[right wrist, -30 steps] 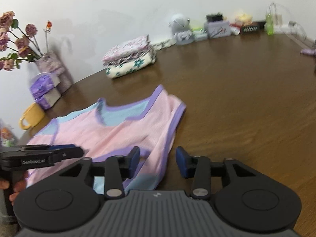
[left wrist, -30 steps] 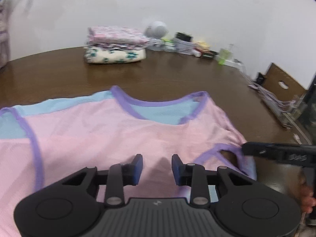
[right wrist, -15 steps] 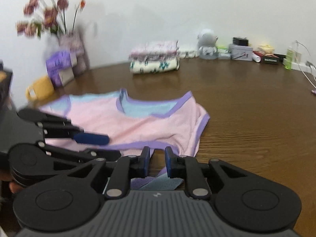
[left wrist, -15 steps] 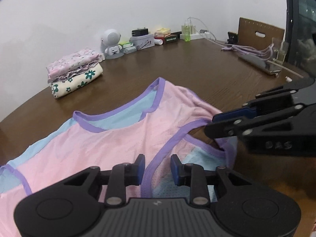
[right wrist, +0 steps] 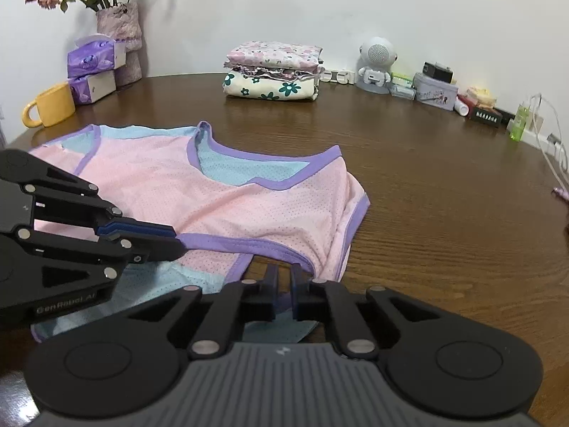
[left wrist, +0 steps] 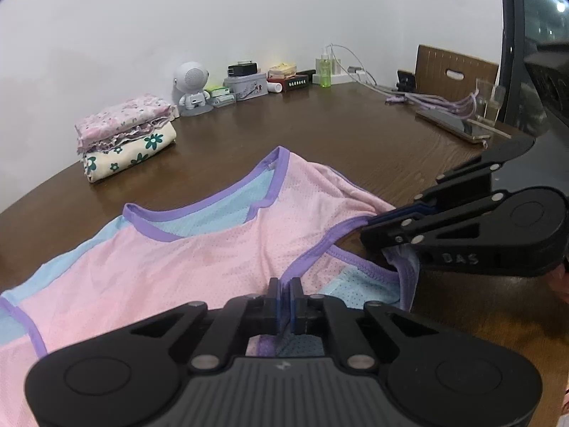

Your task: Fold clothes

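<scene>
A pink mesh top (left wrist: 199,256) with purple trim and light blue panels lies spread on the brown table (left wrist: 355,142). My left gripper (left wrist: 284,290) is at its near edge, jaws closing tight on the purple armhole trim. In the right wrist view the left gripper (right wrist: 177,240) shows from the side, pinching that trim on the top (right wrist: 220,192). My right gripper (right wrist: 283,275) is closing its jaws on the trim a little to the right. In the left wrist view the right gripper (left wrist: 368,226) has purple trim coming out of its tips and fabric hanging below.
A stack of folded floral clothes (right wrist: 274,71) sits at the back of the table. A yellow mug (right wrist: 49,108), tissue boxes (right wrist: 94,67) and a flower vase (right wrist: 121,28) stand back left. A white robot-shaped speaker (left wrist: 192,87), small boxes, cables and a phone (left wrist: 451,124) line the back right.
Both grippers went from open above the top to shut on its purple trim. Both have rolled and now sit close beside each other at the near edge.
</scene>
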Demonstrator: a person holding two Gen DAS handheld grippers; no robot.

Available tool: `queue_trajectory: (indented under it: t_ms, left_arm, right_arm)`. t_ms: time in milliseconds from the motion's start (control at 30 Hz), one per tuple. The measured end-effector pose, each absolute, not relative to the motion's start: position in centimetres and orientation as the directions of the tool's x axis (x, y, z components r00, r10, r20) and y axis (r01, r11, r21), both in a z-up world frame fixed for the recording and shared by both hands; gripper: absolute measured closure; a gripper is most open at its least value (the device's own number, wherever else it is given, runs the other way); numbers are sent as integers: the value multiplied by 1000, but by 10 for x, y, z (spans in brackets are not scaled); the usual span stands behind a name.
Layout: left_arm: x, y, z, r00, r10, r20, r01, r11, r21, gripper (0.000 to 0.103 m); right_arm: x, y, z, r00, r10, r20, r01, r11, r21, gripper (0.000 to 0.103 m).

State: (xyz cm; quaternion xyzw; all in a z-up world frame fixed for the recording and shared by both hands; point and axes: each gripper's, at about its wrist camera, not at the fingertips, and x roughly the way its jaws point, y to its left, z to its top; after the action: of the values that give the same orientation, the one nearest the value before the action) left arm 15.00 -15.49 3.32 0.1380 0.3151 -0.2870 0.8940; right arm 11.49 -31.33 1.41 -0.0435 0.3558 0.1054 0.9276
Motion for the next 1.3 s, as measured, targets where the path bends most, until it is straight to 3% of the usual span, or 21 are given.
queue_trajectory:
  t_ms: [333, 400, 433, 567, 800, 967, 1067, 1200, 1300]
  left_arm:
    - [147, -141, 46, 646, -459, -610, 585, 811, 9, 100]
    - [148, -139, 47, 645, -459, -610, 579, 815, -1, 100]
    - [149, -139, 47, 644, -458, -612, 576, 818, -6, 100]
    - [152, -136, 45, 635, -458, -622, 564, 825, -33, 100]
    - [154, -130, 45, 602, -484, -635, 574, 815, -77, 100]
    - [151, -138, 39, 562, -498, -660, 612, 787, -74, 98]
    - [149, -140, 37, 548, -506, -666, 626, 776, -75, 96]
    - [150, -132, 43, 530, -539, -655, 627, 769, -125, 93]
    - [150, -134, 42, 529, -535, -659, 632, 766, -114, 93]
  right_arm:
    - [118, -308, 14, 725, 131, -676, -237, 969, -66, 82]
    - [120, -307, 12, 723, 140, -676, -247, 967, -64, 86]
    - [120, -307, 13, 717, 149, -681, -255, 965, -58, 100]
    - [115, -311, 21, 708, 191, -680, -286, 958, -29, 101]
    - [108, -357, 42, 657, 352, -667, -270, 935, 229, 101]
    - [109, -362, 33, 638, 305, -707, -250, 951, 184, 101]
    - [108, -363, 30, 641, 294, -709, -237, 954, 182, 96]
    - [101, -365, 39, 685, 320, -654, -246, 947, 206, 77]
    - [97, -353, 43, 701, 326, -634, -299, 942, 154, 72]
